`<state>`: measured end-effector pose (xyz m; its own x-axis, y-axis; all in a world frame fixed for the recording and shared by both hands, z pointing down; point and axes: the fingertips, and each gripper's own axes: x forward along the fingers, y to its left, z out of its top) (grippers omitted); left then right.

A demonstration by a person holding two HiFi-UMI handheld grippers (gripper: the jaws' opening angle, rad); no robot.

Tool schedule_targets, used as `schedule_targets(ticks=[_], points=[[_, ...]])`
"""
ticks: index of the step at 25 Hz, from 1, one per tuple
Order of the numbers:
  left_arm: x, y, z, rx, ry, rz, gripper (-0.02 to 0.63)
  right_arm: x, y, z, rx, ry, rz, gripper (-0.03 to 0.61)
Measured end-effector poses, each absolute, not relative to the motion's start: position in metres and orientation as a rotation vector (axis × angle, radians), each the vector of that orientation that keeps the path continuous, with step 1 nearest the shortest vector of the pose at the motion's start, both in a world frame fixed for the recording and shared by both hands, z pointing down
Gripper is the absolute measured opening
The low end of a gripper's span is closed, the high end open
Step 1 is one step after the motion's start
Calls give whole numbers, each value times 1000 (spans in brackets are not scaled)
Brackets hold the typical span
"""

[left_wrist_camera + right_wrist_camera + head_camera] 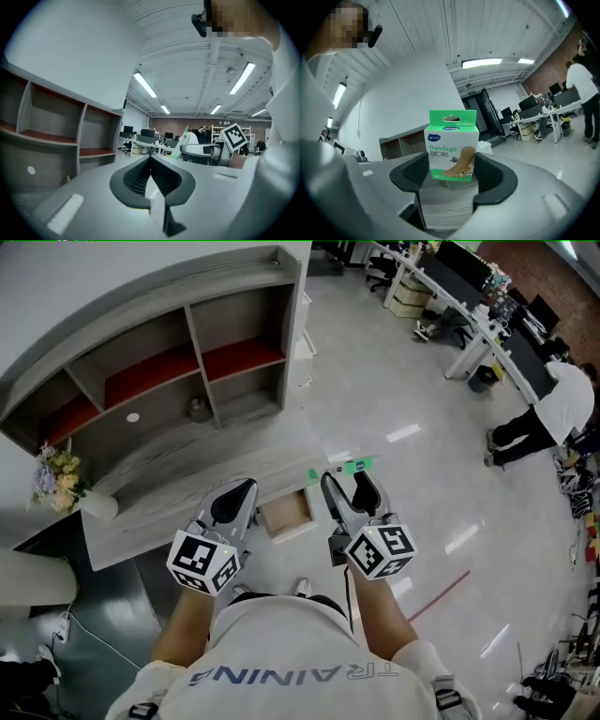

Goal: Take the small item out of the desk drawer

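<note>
A small green and white bandage box (451,145) stands upright between the pads of my right gripper (452,176), which is shut on its lower half. In the head view the box (349,466) is held above the floor, just right of the open desk drawer (285,513), whose pale wooden inside shows nothing in it. My right gripper (349,483) points away from me. My left gripper (240,491) hovers over the desk's front edge, left of the drawer. Its jaws (150,161) meet at the tips with nothing between them.
A grey desk (187,484) carries a curved shelf unit (159,362) with red-lined compartments. A bunch of flowers (54,479) stands at its left end. To the right, a person in white (553,413) bends beside office desks (469,306). A red line (441,594) marks the glossy floor.
</note>
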<state>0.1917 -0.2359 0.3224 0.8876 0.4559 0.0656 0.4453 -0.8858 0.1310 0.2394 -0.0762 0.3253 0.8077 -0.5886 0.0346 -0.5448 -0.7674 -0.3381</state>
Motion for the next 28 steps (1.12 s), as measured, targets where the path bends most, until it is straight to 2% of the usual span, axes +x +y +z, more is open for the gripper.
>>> schedule_targets(ticks=[6,18,28], points=[[186,-244,315,2939,741,105,-2,226,-82,310,-2717,846,-158,321],[219,-256,366,2924,774,77,0,245,-93,360,-2695,835,-176,319],[191,-225,313,2940,765,80,0,218,-67,310,-2671,866,-181,319]])
